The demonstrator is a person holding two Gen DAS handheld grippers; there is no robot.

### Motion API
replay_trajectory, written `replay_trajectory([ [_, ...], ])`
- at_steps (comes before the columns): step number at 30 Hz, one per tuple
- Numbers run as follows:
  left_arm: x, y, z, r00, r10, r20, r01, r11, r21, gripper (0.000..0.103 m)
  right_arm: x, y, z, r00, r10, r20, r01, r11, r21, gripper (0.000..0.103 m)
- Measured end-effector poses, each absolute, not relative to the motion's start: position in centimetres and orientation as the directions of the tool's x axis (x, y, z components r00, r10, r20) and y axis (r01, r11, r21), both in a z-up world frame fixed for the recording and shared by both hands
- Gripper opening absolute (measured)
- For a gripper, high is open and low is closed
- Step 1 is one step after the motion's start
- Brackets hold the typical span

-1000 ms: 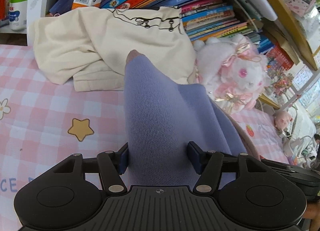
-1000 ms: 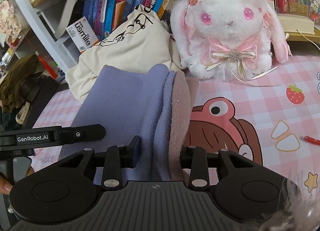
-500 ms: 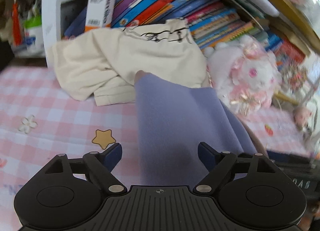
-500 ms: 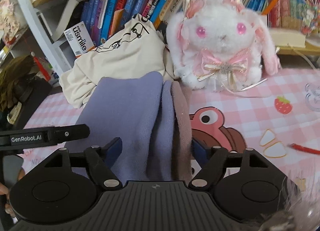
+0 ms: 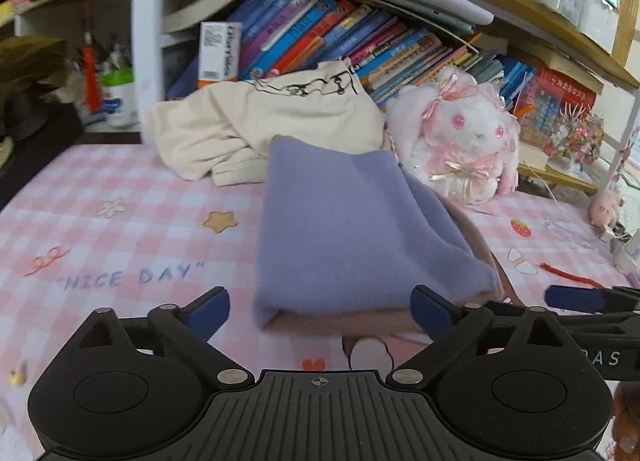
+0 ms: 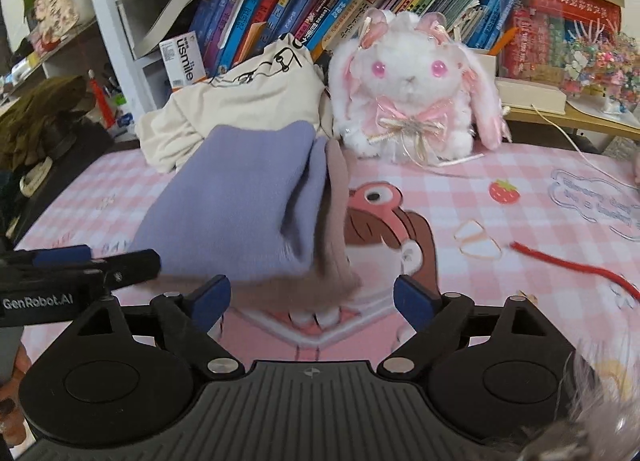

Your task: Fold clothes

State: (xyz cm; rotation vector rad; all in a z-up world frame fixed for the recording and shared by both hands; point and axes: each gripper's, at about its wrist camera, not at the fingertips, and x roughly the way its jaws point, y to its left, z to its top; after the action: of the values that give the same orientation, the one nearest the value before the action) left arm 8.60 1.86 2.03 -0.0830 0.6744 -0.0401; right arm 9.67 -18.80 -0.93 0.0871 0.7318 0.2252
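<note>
Black-framed, blue-padded, the left tongs (image 5: pixel 318 309) stand wide apart with nothing between the pads; the near edge of the garment lies just beyond them. The right tongs (image 6: pixel 312 299) are likewise spread wide and hold nothing, the garment's near corner sitting between and just ahead of the pads, apparently without contact, though blur there makes that uncertain.

The lavender garment (image 5: pixel 352 229) lies on the bench (image 5: pixel 120 229) as a compact, layered rectangle, purple face uppermost, with a dusty-pink layer (image 6: pixel 336 221) showing along its near and right edges. The right side looks slightly fanned, layers not quite flush. Its far end reaches the cream garment (image 5: pixel 260 121), which sits heaped and loose against the books (image 5: pixel 328 33) at the back of the bench. A white plush rabbit (image 6: pixel 416 85) stands just right of that heap, and a red cord (image 6: pixel 568 265) lies well off to the right.

Judgement: the lavender piece already lies folded and is held by neither tool, which fits the close of its fold. The cream garment lies crumpled; whether it is still to be folded cannot be settled from this moment. If it is, the next move calls for drawing it clear of the rabbit and books onto open bench and spreading it flat, while leaving the lavender stack undisturbed.
</note>
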Motion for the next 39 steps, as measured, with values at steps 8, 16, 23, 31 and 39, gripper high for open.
replay_trajectory([
  [8, 4.9, 0.4, 1.7, 0.777, 0.046, -0.627, -0.037, 0.999, 0.028, 0.103, 5.6, -19.6, -1.0, 0.720, 0.183, -0.669, -0.122, 0.983, 0.137, 0.095],
  [16, 2.8, 0.1, 0.6, 0.734, 0.055, -0.677, -0.073, 0.997, 0.002, 0.103, 3.2, -19.6, -2.0, 0.703, 0.121, -0.701, -0.067, 0.992, 0.104, 0.095],
  [23, 2.3, 0.5, 0.5, 0.723, 0.058, -0.688, -0.088, 0.996, -0.009, 0.103, 2.3, -19.5, -2.4, 0.699, 0.100, -0.708, -0.063, 0.995, 0.078, 0.095],
  [31, 2.1, 0.3, 0.5, 0.724, 0.045, -0.689, -0.073, 0.997, -0.011, 0.103, 1.9, -19.4, -2.6, 0.688, 0.094, -0.719, -0.058, 0.995, 0.075, 0.095],
  [39, 2.4, 0.3, 0.4, 0.716, 0.039, -0.697, -0.067, 0.998, -0.013, 0.103, 1.7, -19.3, -2.7, 0.681, 0.088, -0.727, -0.051, 0.996, 0.074, 0.095],
])
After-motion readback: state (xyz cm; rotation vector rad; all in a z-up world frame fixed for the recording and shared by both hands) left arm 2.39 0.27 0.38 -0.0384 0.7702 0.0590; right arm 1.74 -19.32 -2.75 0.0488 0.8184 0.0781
